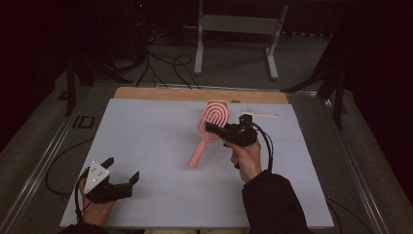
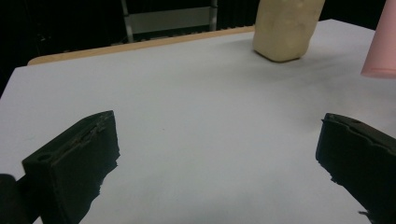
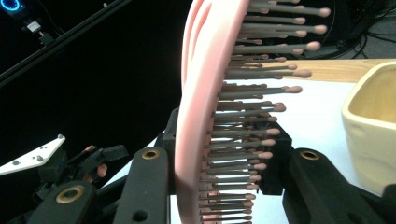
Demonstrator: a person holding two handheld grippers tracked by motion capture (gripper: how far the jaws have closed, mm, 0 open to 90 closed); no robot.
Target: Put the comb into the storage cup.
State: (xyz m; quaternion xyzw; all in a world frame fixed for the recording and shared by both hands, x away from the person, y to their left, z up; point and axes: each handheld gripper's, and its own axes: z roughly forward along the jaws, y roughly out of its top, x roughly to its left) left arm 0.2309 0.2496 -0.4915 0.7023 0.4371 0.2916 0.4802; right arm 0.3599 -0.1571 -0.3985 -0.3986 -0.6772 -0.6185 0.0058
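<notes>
My right gripper (image 3: 224,163) clamps the pink hairbrush (image 1: 210,127) near the table's (image 1: 146,141) far edge — no readable writing; my left gripper (image 1: 122,170) gapes empty.

A pink hairbrush (image 1: 209,131) with a looped, open-slotted head and grey, pink-tipped bristles (image 3: 243,116) is held at its head, raised off the white table, its slim handle slanting down toward the near side.
</notes>
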